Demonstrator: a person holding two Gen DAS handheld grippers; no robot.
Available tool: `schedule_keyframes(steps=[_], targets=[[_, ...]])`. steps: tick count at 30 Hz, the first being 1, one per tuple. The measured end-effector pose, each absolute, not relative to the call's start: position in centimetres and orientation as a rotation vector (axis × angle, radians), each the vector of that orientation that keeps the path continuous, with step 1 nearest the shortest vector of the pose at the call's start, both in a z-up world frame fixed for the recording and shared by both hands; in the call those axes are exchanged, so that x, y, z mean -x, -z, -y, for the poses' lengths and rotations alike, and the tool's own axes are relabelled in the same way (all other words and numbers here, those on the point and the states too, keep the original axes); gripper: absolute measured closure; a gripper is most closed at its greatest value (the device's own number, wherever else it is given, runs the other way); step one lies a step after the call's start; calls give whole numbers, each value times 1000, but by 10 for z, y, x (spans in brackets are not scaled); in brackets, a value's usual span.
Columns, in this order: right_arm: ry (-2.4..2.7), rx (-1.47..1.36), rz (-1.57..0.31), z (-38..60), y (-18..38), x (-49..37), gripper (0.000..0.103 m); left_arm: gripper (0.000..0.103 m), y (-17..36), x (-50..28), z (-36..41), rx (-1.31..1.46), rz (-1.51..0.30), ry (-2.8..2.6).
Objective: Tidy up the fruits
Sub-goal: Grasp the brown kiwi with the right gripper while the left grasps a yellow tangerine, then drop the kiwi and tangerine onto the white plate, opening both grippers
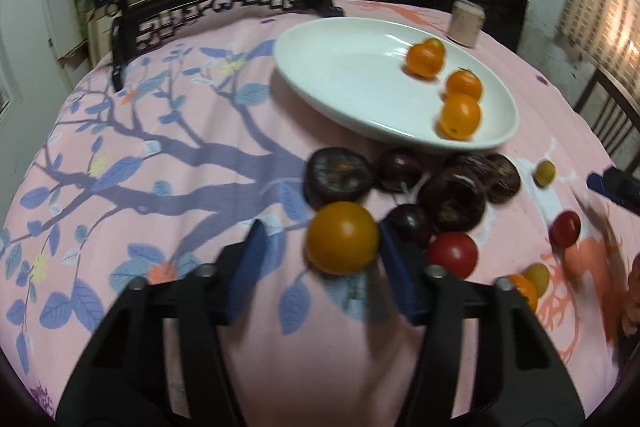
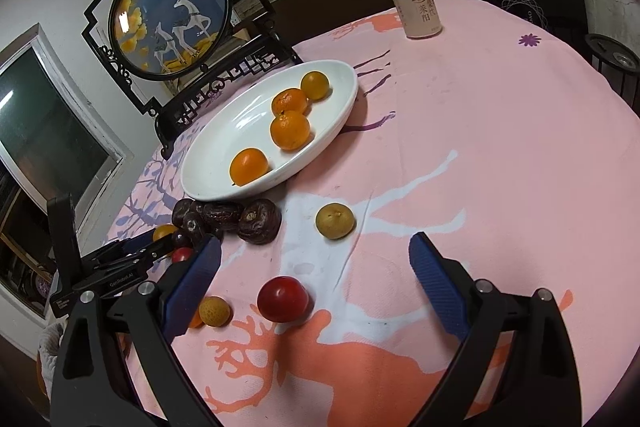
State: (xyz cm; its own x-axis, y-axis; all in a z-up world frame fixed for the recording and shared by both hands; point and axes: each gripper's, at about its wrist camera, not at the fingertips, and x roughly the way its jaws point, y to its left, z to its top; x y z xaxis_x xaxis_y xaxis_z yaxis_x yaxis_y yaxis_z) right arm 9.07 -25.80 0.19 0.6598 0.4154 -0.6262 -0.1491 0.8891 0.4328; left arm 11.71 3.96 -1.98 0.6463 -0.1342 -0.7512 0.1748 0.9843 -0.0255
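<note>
While your left gripper [image 1: 320,251] sits low over the surface [image 1: 160,187], its blue pads stand partly apart with an orange fruit [image 1: 342,237] between them. The right pad touches or nearly touches that fruit; a clear gap shows on the left side, so the pads do not clamp it. Blur keeps you from telling whether the fruit rests on the cloth or is lifted.

Your right gripper [image 2: 316,267] is wide open and holds nothing. A red fruit [image 2: 283,298] lies on the cloth between its fingers, apart from both pads. A yellow fruit [image 2: 215,311] sits just beside its left finger, and another orange piece is mostly hidden behind that finger. A brownish-yellow fruit [image 2: 335,221] lies farther ahead.

The white dish [image 2: 224,147] carries four orange fruits, well apart from both grippers. Dark, wrinkled fruits [image 2: 259,221] cluster on the cloth just below the dish rim; their exact count is hard to make out, since they overlap and blur. In the left wrist view the right edge smears, so the things there cannot be named. A can [image 2: 418,11] stands at the far side, near the surface's edge.
</note>
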Motion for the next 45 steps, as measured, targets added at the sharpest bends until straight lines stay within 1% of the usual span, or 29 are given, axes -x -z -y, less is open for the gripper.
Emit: schedule_keyframes(steps=[1,2,4,6,8,9,11,14,15,18,21,26,31,35,36,37,38,39,42,44,45], targets=[[-325,-362,-791,258,-1,-91,8,57,20,-117,-37,-58,-850,185],[-319,-364,-792,259,-1,-92,8,68,20,-116,-36,-53,-852,206],[-300,-367,-792,261,0,-97,11,67,19,-115,-35,-50,-850,211],[-294,-378,-812,262,4,-105,28,67,19,-114,-34,-55,-849,208],[-307,-399,-849,263,11,-111,36,67,18,-114,-35,-49,-850,208],[-310,-403,-873,262,15,-115,39,67,18,-114,-36,-44,-850,206],[-300,-373,-889,257,18,-118,41,67,17,-114,-40,-27,-847,200],[-285,-301,-888,246,19,-123,49,67,16,-115,-43,-6,-848,203],[-278,-269,-887,241,19,-126,58,67,16,-115,-43,-5,-850,203],[-272,-197,-884,231,20,-131,76,67,19,-115,-41,-18,-857,202],[-294,-204,-872,232,17,-126,77,67,14,-113,-41,-7,-843,212],[-351,-295,-771,240,-16,-119,77,67,-16,-117,-40,37,-784,244],[-414,-274,-788,205,-38,-167,77,67,-34,-161,-18,11,-773,264],[-463,-251,-827,167,-39,-206,76,66,-19,-201,-8,4,-832,245],[-483,-251,-849,160,-37,-215,76,64,-16,-205,-8,5,-835,241],[-491,-266,-863,155,-34,-223,74,51,-13,-209,-7,6,-829,237],[-475,-287,-852,155,-33,-227,59,36,-12,-209,-8,8,-818,240],[-452,-292,-834,157,-32,-226,45,34,-12,-208,-9,8,-800,246],[-440,-262,-802,163,-33,-221,45,29,-14,-204,-8,-7,-788,242],[-435,-290,-790,174,-35,-216,45,19,-17,-199,-13,-1,-778,227],[-439,-304,-788,179,-36,-212,45,18,-18,-196,-16,0,-770,214]])
